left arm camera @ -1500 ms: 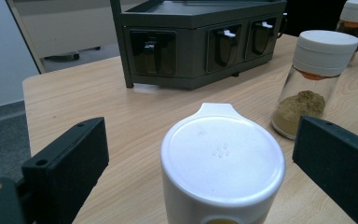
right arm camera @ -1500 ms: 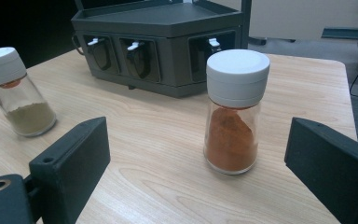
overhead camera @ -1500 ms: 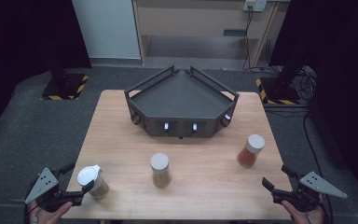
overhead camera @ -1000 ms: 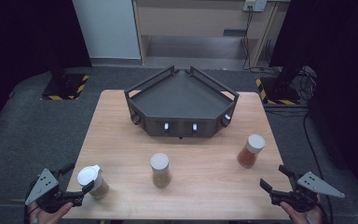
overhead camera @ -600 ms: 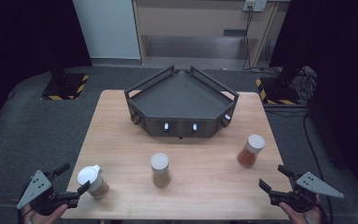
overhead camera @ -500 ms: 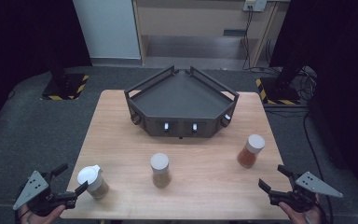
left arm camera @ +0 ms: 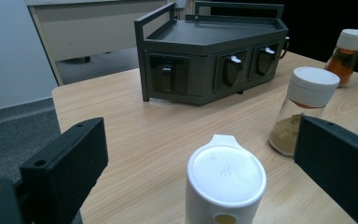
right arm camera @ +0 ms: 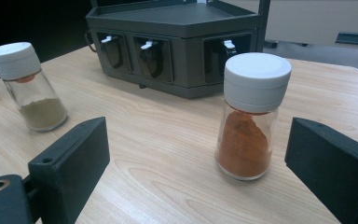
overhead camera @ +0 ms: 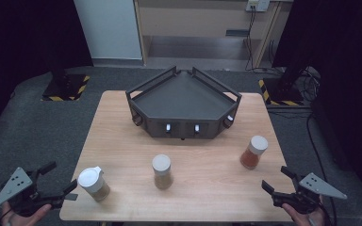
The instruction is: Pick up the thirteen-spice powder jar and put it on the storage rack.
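Observation:
Three white-capped spice jars stand on the wooden table (overhead camera: pixel 122 141). The left jar (overhead camera: pixel 94 183) holds tan powder and has a flip lid (left arm camera: pixel 226 179). My left gripper (overhead camera: pixel 62 179) is open just left of it, off the table's front left corner, jaws wide and not touching it. The middle jar (overhead camera: pixel 161 171) also holds tan powder. The right jar (overhead camera: pixel 253 151) holds orange powder. My right gripper (overhead camera: pixel 275 178) is open at the front right edge; in the right gripper view the orange jar (right arm camera: pixel 251 116) stands ahead between the wide jaws, untouched.
A dark corner-shaped rack (overhead camera: pixel 184 106) with small drawers along its front sits at the back of the table, also seen as the rack (left arm camera: pixel 209 56) and the rack (right arm camera: pixel 177 37). Grey carpet surrounds the table; a cabinet stands behind.
My left gripper has drawn back to the left from the left jar and risen a little. The right gripper and all three jars have stayed put.

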The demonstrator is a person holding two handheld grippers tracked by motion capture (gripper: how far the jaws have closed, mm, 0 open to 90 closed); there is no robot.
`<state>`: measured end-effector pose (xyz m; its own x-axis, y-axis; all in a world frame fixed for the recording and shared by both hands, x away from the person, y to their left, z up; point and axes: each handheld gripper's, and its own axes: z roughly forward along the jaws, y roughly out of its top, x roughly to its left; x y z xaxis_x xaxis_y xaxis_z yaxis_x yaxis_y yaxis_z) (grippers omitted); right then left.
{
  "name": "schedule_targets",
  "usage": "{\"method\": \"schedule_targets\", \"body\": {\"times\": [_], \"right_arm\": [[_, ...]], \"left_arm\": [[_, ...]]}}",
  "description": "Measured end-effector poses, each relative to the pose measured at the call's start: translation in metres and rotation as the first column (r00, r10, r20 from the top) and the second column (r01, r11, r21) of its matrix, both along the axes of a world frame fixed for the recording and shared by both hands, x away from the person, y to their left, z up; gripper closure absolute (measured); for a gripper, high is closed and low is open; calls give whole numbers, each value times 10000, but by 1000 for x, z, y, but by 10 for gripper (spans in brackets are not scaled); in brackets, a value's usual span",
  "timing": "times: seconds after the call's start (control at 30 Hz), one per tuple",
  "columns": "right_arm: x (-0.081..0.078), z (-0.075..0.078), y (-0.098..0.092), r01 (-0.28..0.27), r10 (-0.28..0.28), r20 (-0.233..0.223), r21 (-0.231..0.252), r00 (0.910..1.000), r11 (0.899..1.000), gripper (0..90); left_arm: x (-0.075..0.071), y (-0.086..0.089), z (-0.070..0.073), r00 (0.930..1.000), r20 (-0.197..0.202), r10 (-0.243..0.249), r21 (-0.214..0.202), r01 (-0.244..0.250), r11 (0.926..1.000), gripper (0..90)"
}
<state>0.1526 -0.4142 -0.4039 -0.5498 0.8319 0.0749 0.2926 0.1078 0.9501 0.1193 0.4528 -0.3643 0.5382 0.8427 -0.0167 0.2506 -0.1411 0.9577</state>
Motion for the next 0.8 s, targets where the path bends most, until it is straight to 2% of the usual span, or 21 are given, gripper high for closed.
{"method": "schedule_targets", "body": {"times": [0.17,0.47,0.8], "right_arm": [[0,0,0,-5,5,-8,13,10000,10000,69],[0,0,0,25,-25,-44,11,10000,10000,68],[0,0,0,76,-76,-62,22,10000,10000,69]], "left_arm": [[1,5,7,9999,-102,-6,-309,3,9995,20],[6,6,30,9995,-304,-101,120,104,9999,14],[12,7,43,9978,-631,-224,311,244,9992,20]]}}
